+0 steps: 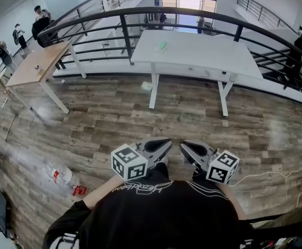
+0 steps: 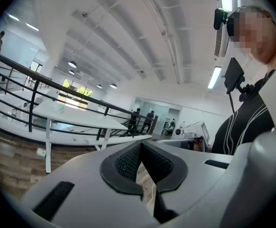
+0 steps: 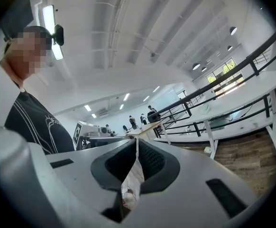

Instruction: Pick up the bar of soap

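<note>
Left gripper [image 1: 160, 145] and right gripper [image 1: 191, 150] are both closed, empty; likely soap [image 1: 162, 45] on bench [image 1: 203, 56] at twelve o'clock; step close, open first.

Wood-plank floor [image 1: 114, 113], white table [image 1: 203, 53], wooden table [image 1: 37, 66], curved black railing [image 1: 125, 35], ceiling strip lights [image 2: 215, 77]

No word, brand or number can be read anywhere; the black shirt [image 1: 161, 211] just behind the jaws carries a line of pale script, too small and bent to make out; the left cube [image 1: 129, 162] and right cube [image 1: 222, 166] bear only black-and-white square patterns, no letters; the print on the red label of the bottle [image 1: 62, 176], on the floor left of the jaws, is illegible.
</note>
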Action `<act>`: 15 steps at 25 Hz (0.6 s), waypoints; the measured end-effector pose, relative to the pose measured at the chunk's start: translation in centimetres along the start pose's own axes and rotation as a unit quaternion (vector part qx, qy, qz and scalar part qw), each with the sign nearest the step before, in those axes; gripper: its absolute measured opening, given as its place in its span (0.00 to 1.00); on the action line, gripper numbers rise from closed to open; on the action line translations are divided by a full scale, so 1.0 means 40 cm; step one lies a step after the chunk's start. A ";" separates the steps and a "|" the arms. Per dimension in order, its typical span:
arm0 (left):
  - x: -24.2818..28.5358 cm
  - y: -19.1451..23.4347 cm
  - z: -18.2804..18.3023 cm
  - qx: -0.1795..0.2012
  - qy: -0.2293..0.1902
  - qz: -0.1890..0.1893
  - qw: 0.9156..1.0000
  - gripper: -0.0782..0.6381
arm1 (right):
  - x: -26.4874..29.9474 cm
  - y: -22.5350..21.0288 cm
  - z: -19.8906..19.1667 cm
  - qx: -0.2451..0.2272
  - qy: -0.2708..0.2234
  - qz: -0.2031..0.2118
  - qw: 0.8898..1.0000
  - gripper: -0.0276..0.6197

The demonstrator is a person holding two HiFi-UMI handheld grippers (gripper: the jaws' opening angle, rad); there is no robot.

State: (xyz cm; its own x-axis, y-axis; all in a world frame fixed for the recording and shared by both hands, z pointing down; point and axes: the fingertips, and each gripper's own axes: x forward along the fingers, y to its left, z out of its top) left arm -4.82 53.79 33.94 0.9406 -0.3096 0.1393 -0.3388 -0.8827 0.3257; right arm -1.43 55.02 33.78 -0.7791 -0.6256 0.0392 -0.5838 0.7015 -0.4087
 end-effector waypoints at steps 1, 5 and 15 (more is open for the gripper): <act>0.005 0.011 0.004 0.001 -0.001 0.001 1.000 0.12 | 0.007 -0.011 0.004 -0.001 0.000 0.000 1.000 0.07; 0.025 0.064 0.017 0.000 -0.004 0.004 1.000 0.12 | 0.042 -0.060 0.022 0.001 -0.005 0.002 1.000 0.07; 0.137 0.279 0.066 -0.016 0.012 0.002 1.000 0.12 | 0.170 -0.268 0.078 0.024 0.001 -0.005 1.000 0.07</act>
State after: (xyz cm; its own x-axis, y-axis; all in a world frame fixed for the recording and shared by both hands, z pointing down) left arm -3.39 41.31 35.85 0.9386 -0.3045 0.1623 -0.3435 -0.8694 0.3552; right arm 0.22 42.18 35.58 -0.7737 -0.6320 0.0447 -0.5801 0.6783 -0.4509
